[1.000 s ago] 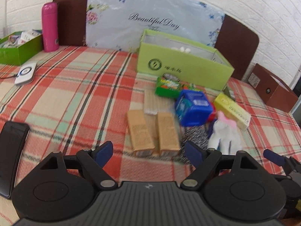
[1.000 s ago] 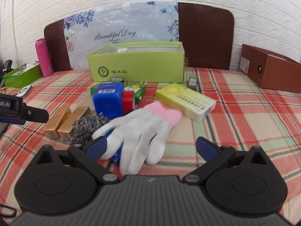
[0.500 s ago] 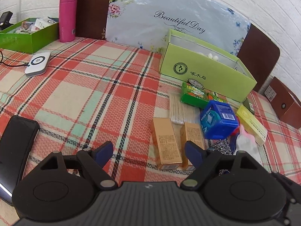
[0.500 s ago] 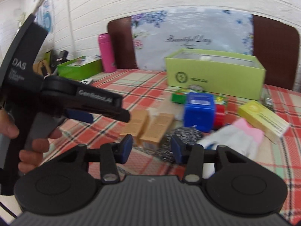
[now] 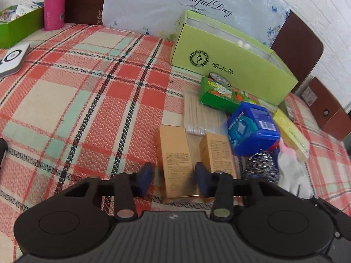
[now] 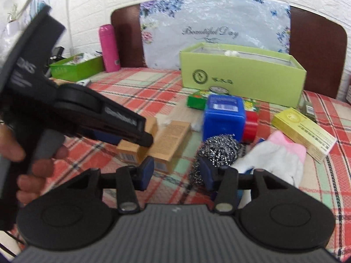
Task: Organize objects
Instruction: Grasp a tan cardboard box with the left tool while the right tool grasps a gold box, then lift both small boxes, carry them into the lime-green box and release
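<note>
Two gold cartons lie side by side on the plaid cloth. My left gripper is open, its fingers on either side of the left gold carton, not touching it. The right gold carton lies beside it. My right gripper is open and empty, just in front of the right gold carton and left of a steel scourer. The left gripper also shows in the right wrist view, over the left carton. A light green open box stands behind.
A blue box, green packet, yellow carton, white and pink glove and cotton swab pack crowd the right. A pink bottle, green tray and white device stand far left.
My left gripper has moved forward and narrowed around the left gold carton. My right gripper swung left from the glove toward the cartons and scourer, its fingers narrower than a second ago.
</note>
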A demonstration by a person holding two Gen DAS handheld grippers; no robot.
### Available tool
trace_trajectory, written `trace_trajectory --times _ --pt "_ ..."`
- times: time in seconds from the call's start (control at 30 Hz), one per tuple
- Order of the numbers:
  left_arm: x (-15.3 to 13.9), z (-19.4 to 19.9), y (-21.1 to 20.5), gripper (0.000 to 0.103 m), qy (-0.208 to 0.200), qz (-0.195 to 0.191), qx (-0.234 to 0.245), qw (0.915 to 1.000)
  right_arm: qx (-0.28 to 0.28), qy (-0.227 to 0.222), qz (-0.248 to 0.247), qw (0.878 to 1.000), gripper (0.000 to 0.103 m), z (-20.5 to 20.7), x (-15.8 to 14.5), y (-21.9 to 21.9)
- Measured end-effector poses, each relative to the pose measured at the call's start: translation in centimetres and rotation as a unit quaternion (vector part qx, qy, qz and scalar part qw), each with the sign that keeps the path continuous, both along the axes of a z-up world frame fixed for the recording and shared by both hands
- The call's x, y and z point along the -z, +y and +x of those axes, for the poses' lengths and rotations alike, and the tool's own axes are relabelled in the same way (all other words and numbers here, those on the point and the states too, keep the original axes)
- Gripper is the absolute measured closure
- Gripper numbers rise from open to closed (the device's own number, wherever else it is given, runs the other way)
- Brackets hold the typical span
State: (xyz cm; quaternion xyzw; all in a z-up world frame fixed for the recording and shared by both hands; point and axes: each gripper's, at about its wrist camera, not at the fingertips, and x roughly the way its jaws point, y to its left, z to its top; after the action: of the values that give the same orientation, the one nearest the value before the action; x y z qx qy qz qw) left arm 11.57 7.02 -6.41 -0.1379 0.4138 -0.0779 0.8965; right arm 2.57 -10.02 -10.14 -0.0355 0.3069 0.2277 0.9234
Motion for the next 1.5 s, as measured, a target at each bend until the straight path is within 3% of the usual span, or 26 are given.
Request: trace_trajectory --times 0.17,0.27,0.33,0.37,0.57,0.7,0.8,0.87,0.9,1.0,1.07,1.5 --pt "-0.4 -1.0 1.2 0.065 0.000 0.014 -0.002 0.9999 -0.016 0.003 -0.019 1.000 0.055 0.8 0.3 2.4" --pt "-0.3 -1.2 2.0 0.065 0.002 0.018 -0.016 0.9997 0.002 0.015 -0.029 0.999 0.055 2.0 1.2 3.3" --pt "-0.2 -1.1 2.2 0.064 0.006 0.015 -0.017 0.9997 0.007 0.030 -0.028 0.999 0.069 2.4 1.7 3.1" --pt "-0.2 -1.1 2.1 0.065 0.008 0.018 -0.015 0.9997 0.006 0.032 -0.027 0.999 0.069 2.2 1.6 2.8" --pt "-0.2 -2.5 0.5 0.068 0.009 0.037 0.052 0.9979 -0.031 0.035 -0.006 0.999 0.071 -1.2 0.2 -1.5" --pt "-0.4 -4.8 -0.4 0.068 0.014 0.031 0.104 0.9940 -0.036 0.083 0.000 0.996 0.073 -3.6 0.7 -5.0" --pt "-0.5 -5.3 -0.8 0.067 0.005 0.032 0.087 0.9956 -0.028 0.085 -0.001 0.996 0.071 -5.1 0.4 -6.3" --pt "-0.5 -4.7 -1.2 0.055 0.003 0.040 0.071 0.9967 -0.026 0.063 -0.017 0.997 0.070 -5.3 -0.3 -5.7" --pt "-0.6 -4.3 -1.3 0.054 0.002 0.044 0.062 0.9971 -0.030 0.051 -0.025 0.998 0.070 -5.3 -0.4 -5.3" --pt "-0.6 -3.7 -1.8 0.054 0.002 0.047 0.064 0.9968 -0.029 0.041 -0.035 0.998 0.070 -4.5 -0.4 -4.1" --pt "-0.4 -3.6 -1.8 0.065 0.009 0.045 0.071 0.9964 -0.032 0.043 -0.036 0.998 0.070 -4.0 -0.1 -3.7" --pt "-0.1 -3.7 -2.5 0.062 -0.003 0.068 0.076 0.9948 -0.040 0.056 -0.041 0.997 0.066 -2.8 0.6 -3.3"
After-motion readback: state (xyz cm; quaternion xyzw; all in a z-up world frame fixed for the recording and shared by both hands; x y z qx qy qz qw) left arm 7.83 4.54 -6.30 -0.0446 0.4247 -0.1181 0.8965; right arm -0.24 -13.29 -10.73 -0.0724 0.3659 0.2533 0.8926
